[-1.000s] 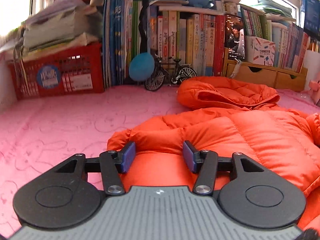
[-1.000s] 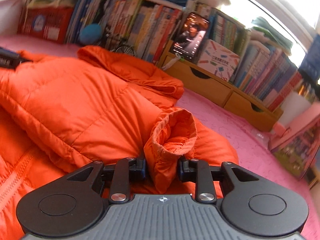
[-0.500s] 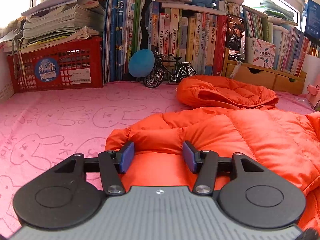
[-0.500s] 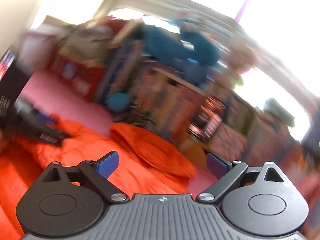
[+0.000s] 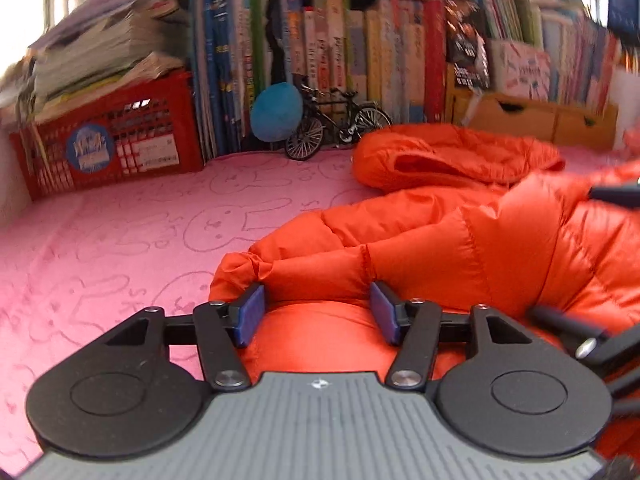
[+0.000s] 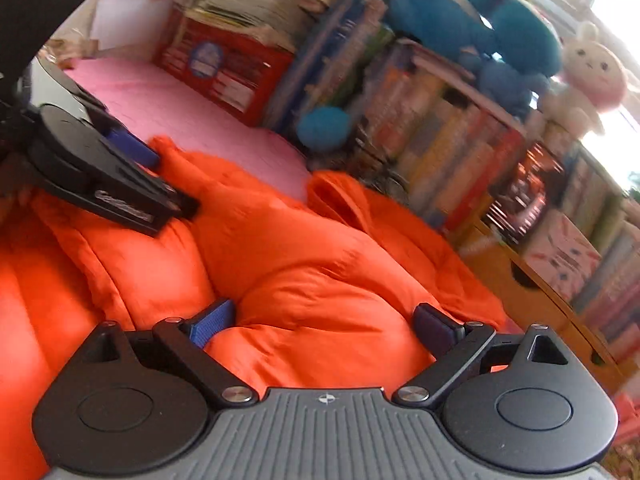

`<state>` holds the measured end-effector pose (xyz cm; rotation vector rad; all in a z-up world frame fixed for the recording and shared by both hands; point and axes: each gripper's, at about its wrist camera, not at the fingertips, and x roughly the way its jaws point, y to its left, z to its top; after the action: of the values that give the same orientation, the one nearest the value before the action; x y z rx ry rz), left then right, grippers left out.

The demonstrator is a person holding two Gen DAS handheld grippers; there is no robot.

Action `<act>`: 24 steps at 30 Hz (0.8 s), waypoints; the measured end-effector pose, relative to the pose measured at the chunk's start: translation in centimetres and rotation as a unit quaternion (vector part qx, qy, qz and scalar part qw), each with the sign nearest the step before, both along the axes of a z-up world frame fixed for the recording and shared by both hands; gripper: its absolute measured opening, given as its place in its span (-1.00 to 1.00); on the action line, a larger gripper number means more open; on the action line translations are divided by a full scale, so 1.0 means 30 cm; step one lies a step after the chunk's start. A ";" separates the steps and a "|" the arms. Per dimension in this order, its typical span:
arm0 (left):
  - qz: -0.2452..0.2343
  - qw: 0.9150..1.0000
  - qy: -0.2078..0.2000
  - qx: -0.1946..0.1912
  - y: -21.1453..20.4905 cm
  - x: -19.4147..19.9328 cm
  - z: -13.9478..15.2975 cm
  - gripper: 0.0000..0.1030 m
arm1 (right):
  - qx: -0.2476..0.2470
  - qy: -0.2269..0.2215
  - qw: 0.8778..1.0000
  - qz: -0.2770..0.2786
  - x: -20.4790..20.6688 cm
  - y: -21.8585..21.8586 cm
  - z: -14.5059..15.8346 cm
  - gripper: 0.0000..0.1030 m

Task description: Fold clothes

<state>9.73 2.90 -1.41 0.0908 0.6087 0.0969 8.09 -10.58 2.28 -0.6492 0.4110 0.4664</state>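
Observation:
An orange puffer jacket (image 5: 520, 240) lies on the pink rabbit-print cloth (image 5: 140, 232), its hood (image 5: 452, 156) toward the books. My left gripper (image 5: 318, 304) rests low on the jacket's left side. Its jaws are opening, and the folded-in sleeve (image 5: 312, 268) still fills the gap and touches both blue pads. In the right wrist view that left gripper shows at the left, one blue pad (image 6: 132, 148) against the sleeve. My right gripper (image 6: 324, 320) stands wide open over the jacket's body (image 6: 312, 264). A puffy bulge lies between its fingers without being squeezed.
Along the back stand a red crate (image 5: 112, 152) stacked with papers, a row of books (image 5: 360, 52), a blue ball (image 5: 276, 112), a model bicycle (image 5: 336, 124) and wooden drawers (image 5: 540, 120). Plush toys (image 6: 480, 28) sit on top of the books.
My right gripper let go of the sleeve cuff, opened wide and swung left over the jacket. The left gripper stayed in place and its jaws widened a little.

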 end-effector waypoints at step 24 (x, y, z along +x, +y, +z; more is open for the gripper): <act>0.051 0.997 -0.037 -0.037 0.059 -0.095 0.073 0.42 | 0.095 -0.028 0.974 -0.204 -0.135 -0.599 0.131 0.84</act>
<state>6.88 4.68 0.77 -0.0152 0.5426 0.1763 4.03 -28.55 6.22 -0.3772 0.4279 0.0926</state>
